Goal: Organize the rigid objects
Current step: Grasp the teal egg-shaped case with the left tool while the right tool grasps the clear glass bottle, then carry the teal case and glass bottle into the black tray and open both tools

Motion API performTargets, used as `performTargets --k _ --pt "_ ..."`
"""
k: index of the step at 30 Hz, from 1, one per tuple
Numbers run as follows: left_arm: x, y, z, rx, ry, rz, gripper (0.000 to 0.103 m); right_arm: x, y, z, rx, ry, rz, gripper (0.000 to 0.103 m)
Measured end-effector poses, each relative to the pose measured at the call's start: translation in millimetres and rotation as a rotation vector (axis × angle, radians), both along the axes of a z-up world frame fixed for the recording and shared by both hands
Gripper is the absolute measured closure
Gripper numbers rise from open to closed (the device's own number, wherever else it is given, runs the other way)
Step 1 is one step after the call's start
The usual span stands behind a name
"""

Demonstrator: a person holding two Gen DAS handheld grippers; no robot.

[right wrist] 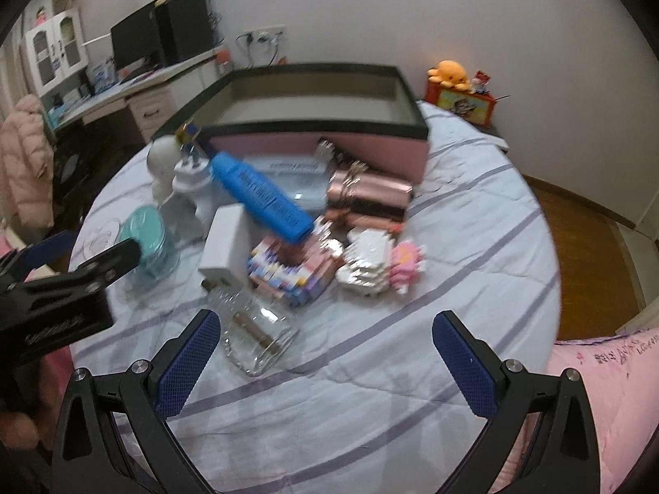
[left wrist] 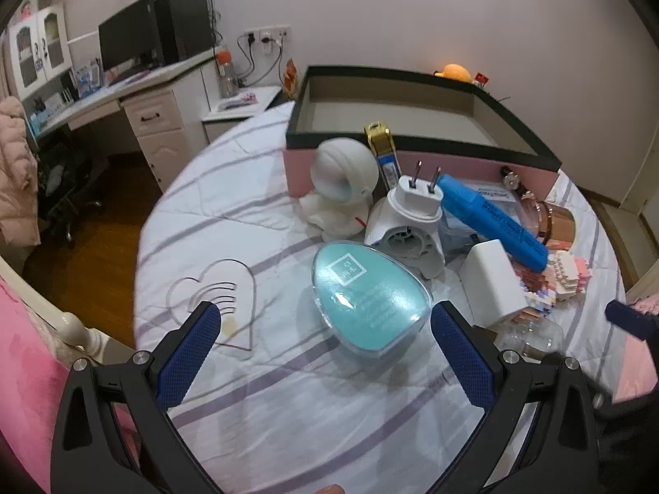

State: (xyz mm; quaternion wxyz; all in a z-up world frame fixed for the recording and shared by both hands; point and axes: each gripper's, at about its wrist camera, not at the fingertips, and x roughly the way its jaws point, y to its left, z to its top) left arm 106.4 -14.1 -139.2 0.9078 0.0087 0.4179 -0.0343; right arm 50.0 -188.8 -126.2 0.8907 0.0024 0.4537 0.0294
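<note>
A pile of small objects lies on the striped bedsheet before an open pink box with a black rim [left wrist: 420, 140] [right wrist: 313, 136]. My left gripper [left wrist: 325, 329] is open, its jaws on either side of the near end of a teal egg-shaped case [left wrist: 368, 296], also in the right wrist view [right wrist: 148, 238]. Behind it are a white figure [left wrist: 342, 185], a white plug device [left wrist: 412, 222], a blue marker [left wrist: 490, 218] [right wrist: 263, 197] and a white charger block [left wrist: 492, 284] [right wrist: 226, 243]. My right gripper [right wrist: 325, 337] is open and empty, just before a clear glass jar [right wrist: 257, 329].
A clear heart-shaped piece [left wrist: 218, 296] lies left of the teal case. Pink block toys [right wrist: 370, 263] and a rose-gold case [right wrist: 370, 197] sit right of the pile. A desk with a monitor [left wrist: 127, 45] stands at the far left; wooden floor lies beyond the bed's edge.
</note>
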Motion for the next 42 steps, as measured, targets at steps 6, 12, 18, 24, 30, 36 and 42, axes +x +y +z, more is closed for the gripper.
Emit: performTargets --k 6,12,18,24,30,36,42 --pt "14 -6 -15 0.009 0.015 0.002 0.000 12 14 -20 0.006 0.037 0.046 0.010" --pt "24 -6 -27 -0.020 0.043 -0.005 0.007 11 25 -32 -0.010 0.016 0.081 0.029" --pt "24 3 -24 -0.078 0.040 -0.035 0.031 2 23 -28 0.022 0.009 0.092 0.048" --pt "12 10 -19 -0.080 0.032 -0.032 0.031 -4 10 -21 0.070 0.015 0.082 0.048" --pt "-1 8 3 -0.078 -0.005 -0.044 0.031 -12 0 1 0.116 -0.022 0.073 0.048" --pt "12 1 37 -0.072 -0.071 -0.054 0.031 16 -7 40 0.101 -0.125 0.070 0.048" --pt "56 -4 64 -0.071 -0.115 -0.041 0.031 73 -12 66 0.093 -0.182 0.075 0.048"
